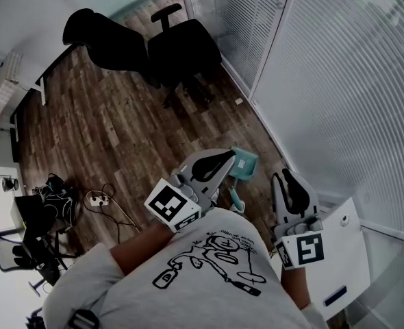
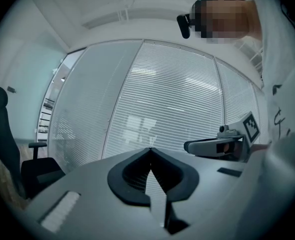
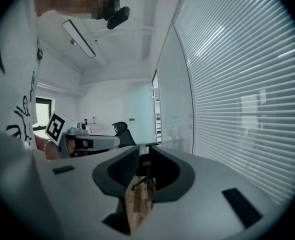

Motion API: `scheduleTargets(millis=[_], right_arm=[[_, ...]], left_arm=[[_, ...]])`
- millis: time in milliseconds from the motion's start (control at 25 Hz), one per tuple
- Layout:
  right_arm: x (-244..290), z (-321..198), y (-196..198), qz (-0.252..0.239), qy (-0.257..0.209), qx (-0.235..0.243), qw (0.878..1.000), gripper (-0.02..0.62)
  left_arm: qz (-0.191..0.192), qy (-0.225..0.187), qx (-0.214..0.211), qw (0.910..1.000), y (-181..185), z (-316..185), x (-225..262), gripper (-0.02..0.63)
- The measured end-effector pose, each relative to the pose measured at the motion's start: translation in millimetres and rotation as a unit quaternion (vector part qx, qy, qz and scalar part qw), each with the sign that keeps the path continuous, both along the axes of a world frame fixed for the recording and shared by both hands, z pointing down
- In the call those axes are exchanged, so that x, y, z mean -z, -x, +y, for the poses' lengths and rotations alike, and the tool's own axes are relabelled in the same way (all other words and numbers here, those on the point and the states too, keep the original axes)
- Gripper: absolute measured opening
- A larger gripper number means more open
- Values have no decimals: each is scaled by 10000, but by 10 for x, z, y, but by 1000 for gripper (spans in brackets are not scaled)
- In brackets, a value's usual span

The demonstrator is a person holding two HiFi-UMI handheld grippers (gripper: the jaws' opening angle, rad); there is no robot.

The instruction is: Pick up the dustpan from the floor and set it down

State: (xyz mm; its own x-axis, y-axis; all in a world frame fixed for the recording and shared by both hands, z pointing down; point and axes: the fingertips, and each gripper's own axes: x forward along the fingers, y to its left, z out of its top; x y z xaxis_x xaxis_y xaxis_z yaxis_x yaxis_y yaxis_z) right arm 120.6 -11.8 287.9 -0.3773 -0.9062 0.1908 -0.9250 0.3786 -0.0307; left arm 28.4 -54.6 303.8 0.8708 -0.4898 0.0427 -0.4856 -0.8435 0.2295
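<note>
The teal dustpan [image 1: 244, 164] lies on the wooden floor by the glass wall, its handle [image 1: 235, 199] pointing toward me; the left gripper hides part of it. My left gripper [image 1: 231, 158] hovers level above it, jaw tips touching with nothing between them [image 2: 150, 150]. The right gripper [image 1: 285, 177] is held to the right of the dustpan, away from it. In the right gripper view its jaws [image 3: 144, 153] stand a narrow gap apart, and only floor and a chair show through. Each gripper sees the other: the right gripper [image 2: 215, 146], the left gripper [image 3: 93, 143].
Two black office chairs [image 1: 106, 43] [image 1: 185, 50] stand further back on the floor. A glass wall with blinds [image 1: 325, 81] runs along the right. A power strip with cables [image 1: 98, 199] lies at the left. A white panel [image 1: 342, 252] is at my right side.
</note>
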Motion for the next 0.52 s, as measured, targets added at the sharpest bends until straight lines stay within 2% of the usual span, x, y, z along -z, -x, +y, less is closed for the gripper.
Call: scheduleTargets(millis=[520], right_arm=[[-87, -131, -53, 0, 55, -37, 10000, 66]], left_arm=[[1, 62, -22, 10000, -38, -107, -48, 2]])
